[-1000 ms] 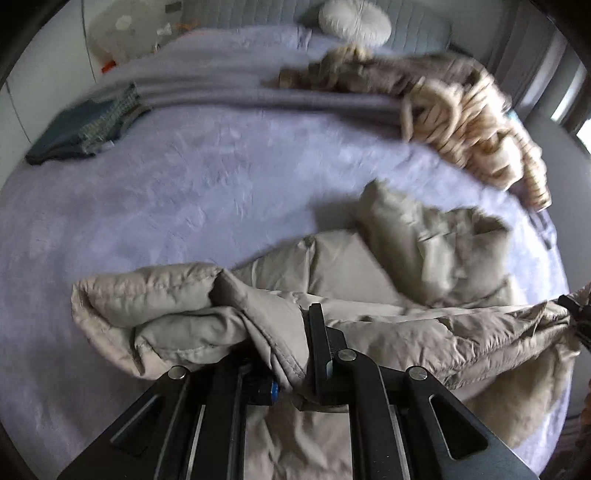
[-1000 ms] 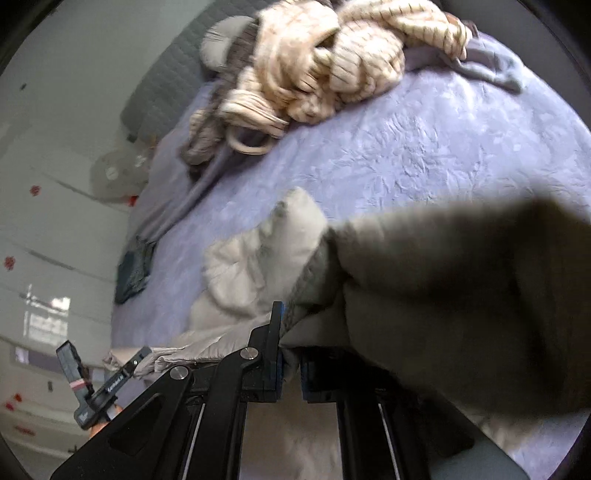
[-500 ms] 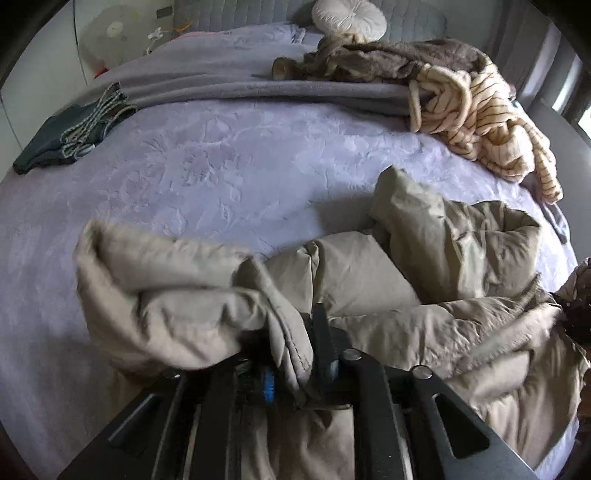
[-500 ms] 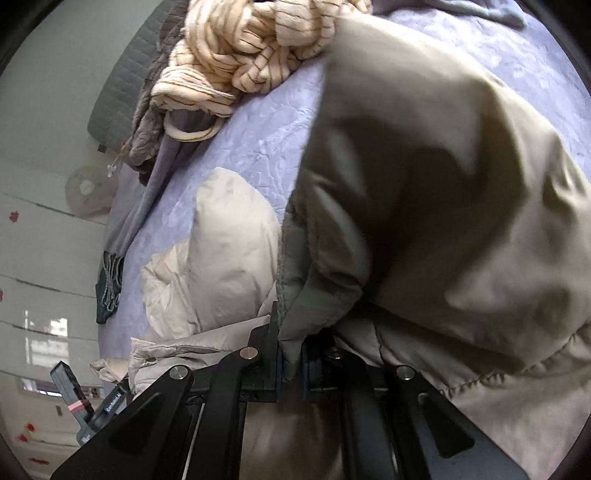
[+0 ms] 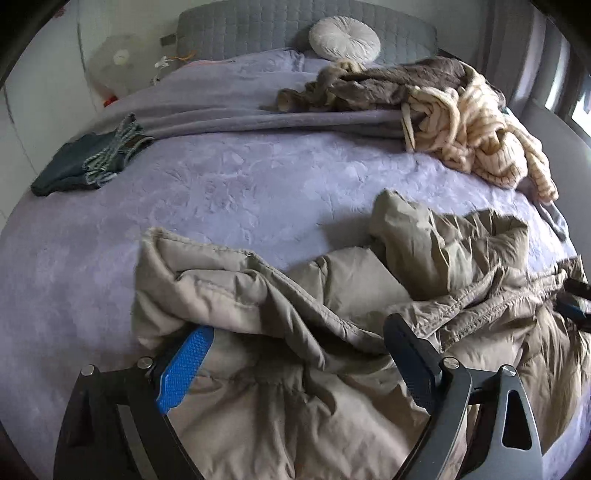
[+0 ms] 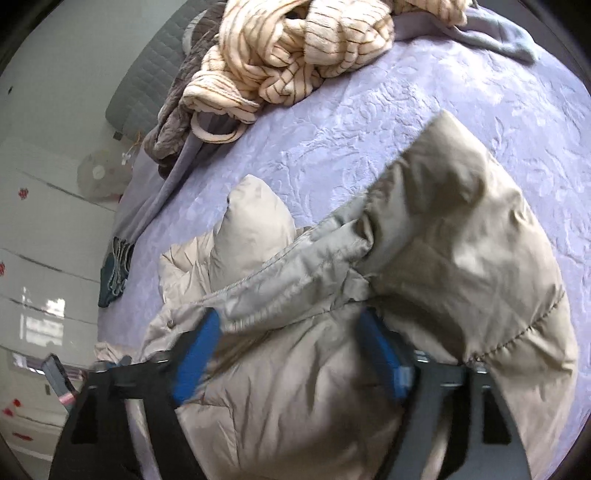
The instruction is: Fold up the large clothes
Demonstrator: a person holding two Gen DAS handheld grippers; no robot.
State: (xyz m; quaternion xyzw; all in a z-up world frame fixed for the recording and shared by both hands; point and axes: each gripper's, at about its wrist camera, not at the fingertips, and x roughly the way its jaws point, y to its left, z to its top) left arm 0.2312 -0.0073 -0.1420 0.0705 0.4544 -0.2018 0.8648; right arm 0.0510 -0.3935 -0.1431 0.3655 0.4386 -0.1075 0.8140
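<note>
A large beige padded jacket lies crumpled on the lilac bedspread, folded partly over itself. My left gripper hangs just above its near-left part, jaws opening wide, with a ridge of loose fabric between the blue pads but not pressed. In the right wrist view the same jacket fills the foreground. My right gripper is over its hem, jaws also opening, and a fold of hem lies slack between the fingers. The right gripper's tip shows at the left wrist view's right edge.
A cream striped garment and a brown one are heaped at the far right of the bed. A dark folded garment lies at the far left. A round white cushion leans on the grey headboard. A fan stands beside the bed.
Both grippers were shut on jacket fabric and have now spread wide, letting it go. The lifted folds have dropped onto the jacket and the bed.
</note>
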